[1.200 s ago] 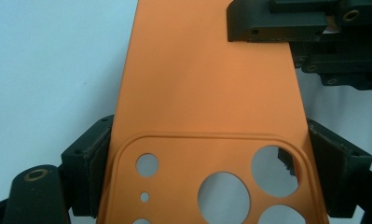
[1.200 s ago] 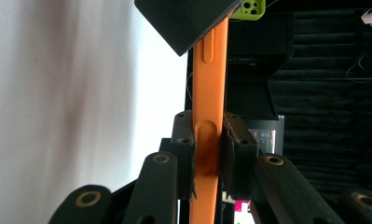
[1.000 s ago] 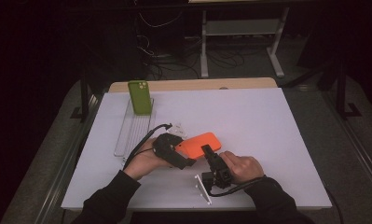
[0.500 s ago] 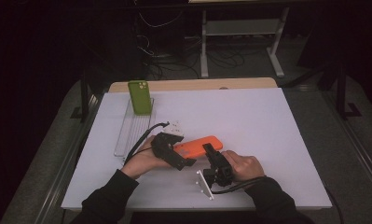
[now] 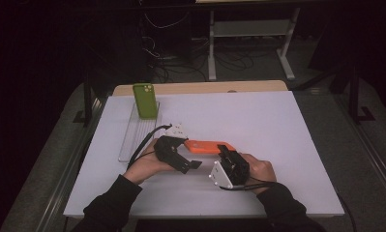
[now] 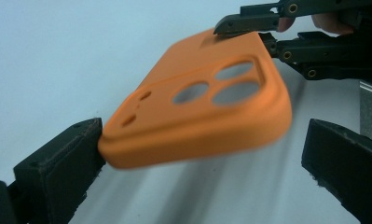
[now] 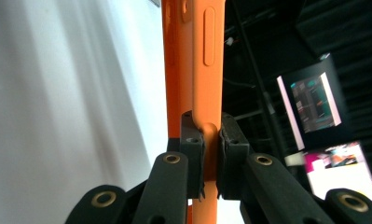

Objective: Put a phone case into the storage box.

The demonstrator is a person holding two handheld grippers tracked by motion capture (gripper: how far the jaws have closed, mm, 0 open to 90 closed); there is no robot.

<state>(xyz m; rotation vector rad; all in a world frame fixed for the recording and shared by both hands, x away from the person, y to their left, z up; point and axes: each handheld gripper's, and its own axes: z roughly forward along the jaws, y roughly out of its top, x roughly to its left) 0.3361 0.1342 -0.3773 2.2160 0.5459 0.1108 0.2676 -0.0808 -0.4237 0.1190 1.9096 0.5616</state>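
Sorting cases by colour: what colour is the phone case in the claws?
Orange; the phone case shows best in the left gripper view.

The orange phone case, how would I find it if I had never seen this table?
Look at the white table and find the person's two hands near its front edge. Between them lies the orange phone case, pinched at one end by the right gripper, with the left gripper open around its other end. The other case, the green phone case, stands far back in a clear rack.
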